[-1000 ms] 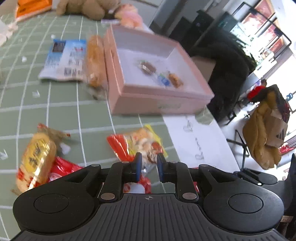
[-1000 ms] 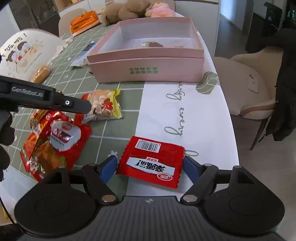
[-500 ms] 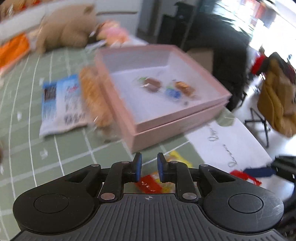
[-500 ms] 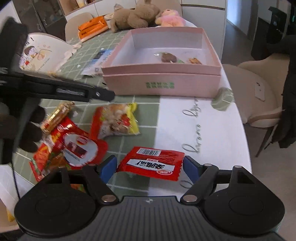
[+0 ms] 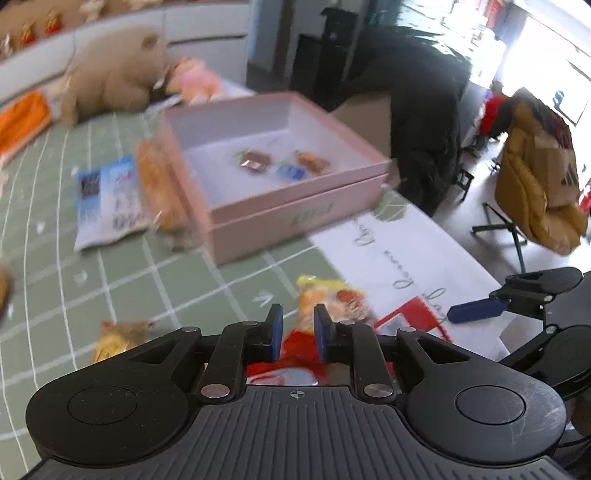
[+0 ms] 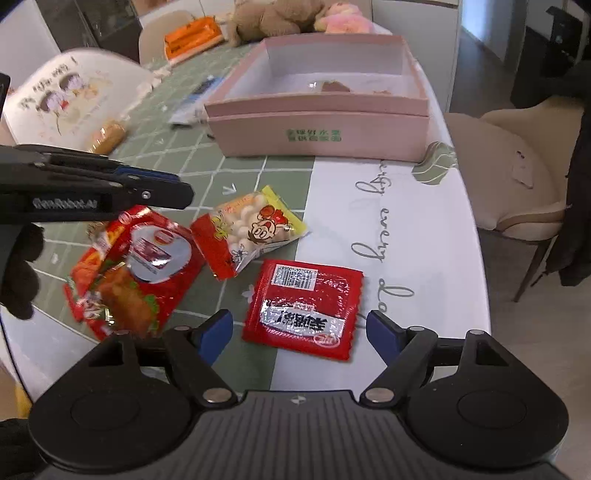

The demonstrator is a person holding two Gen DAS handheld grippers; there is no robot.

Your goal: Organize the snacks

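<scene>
Left tongs (image 5: 297,338) are sitting with their blue pads drawn almost together and gripping nothing visible between them; the big red bag (image 6: 136,273) is lying below them on the tabletop (image 6: 424,236). In the right view the same tongs (image 6: 173,184) are reaching in from the left edge, hanging over that bag's upper end, and a dark-gloved hand (image 6: 20,273) is showing beneath them.

Right tongs (image 6: 299,330) are standing wide apart, clamping nothing. The red packet (image 6: 304,304) is lying flat on the tabletop between and just ahead of the two blue pads (image 6: 216,332); whether either pad is touching it cannot be told.

The yellow-and-red bag (image 6: 249,230) is lying just behind the red packet and beside the big red bag, its corner overlapping the latter's edge.

The pink box (image 6: 321,127) is sitting open farther back on the green-checked part of the tabletop. Inside it are lying a brown sweet (image 5: 255,162), a blue one (image 5: 291,171) and an orange one (image 5: 312,160), close together near the right wall.

Left of the box, a bread pack (image 5: 159,188) is lying against its side, with a blue-and-white pouch (image 5: 107,199) just beyond. Another small pack (image 6: 107,136) is lying well left in the right view. A brown plush toy (image 6: 273,16) and a pink one (image 6: 345,20) are resting behind the box.
</scene>
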